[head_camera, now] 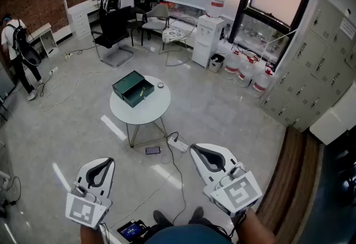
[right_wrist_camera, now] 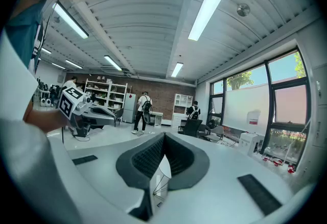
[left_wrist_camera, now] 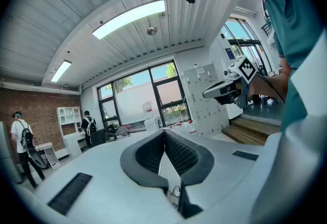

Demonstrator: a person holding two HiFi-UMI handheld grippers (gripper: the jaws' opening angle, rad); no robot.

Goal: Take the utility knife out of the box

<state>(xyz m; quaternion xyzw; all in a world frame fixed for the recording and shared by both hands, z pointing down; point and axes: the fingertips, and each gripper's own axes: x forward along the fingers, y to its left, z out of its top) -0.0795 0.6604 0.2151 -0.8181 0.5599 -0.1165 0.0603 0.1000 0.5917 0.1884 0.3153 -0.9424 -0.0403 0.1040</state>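
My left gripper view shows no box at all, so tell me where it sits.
Observer: In the head view the green box stands open on a round white table out on the floor.
Operator: Report what's inside it.
Observer: A small yellowish item lies in it. It's likely the utility knife, but it's too small to be sure.
Operator: Give me the state of the right hand-held gripper.
Observer: The right hand-held gripper has its jaws together with nothing between them, as its own view shows.
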